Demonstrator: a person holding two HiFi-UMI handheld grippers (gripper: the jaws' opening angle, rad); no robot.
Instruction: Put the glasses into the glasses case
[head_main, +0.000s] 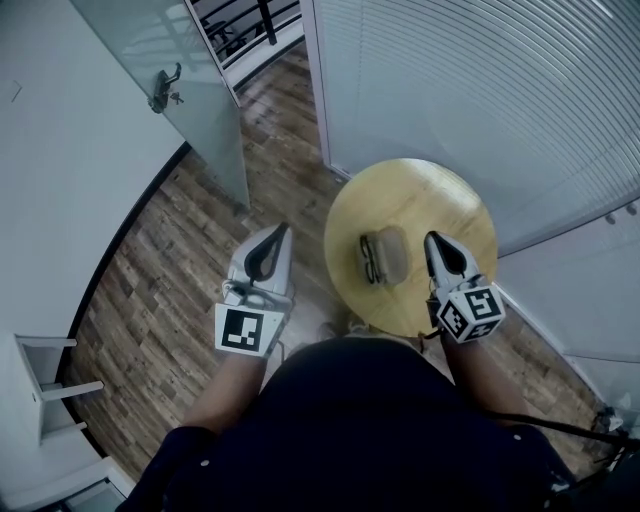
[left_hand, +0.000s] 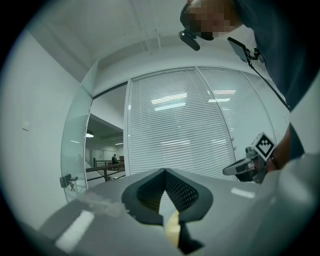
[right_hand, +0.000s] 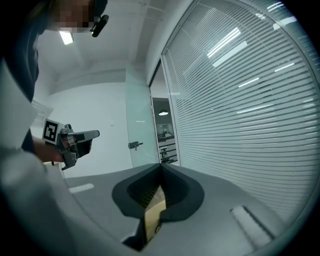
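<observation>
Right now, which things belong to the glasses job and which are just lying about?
Job:
- glasses
- case
- table they sit on
- left tool and right tool, both shut and empty

Just there:
- glass door
- blinds
- floor

The left hand-held gripper (head_main: 284, 231) and right hand-held gripper (head_main: 432, 240) are viewed steeply from overhead. The blinds (left_hand: 175, 135) are shared by their level views.
</observation>
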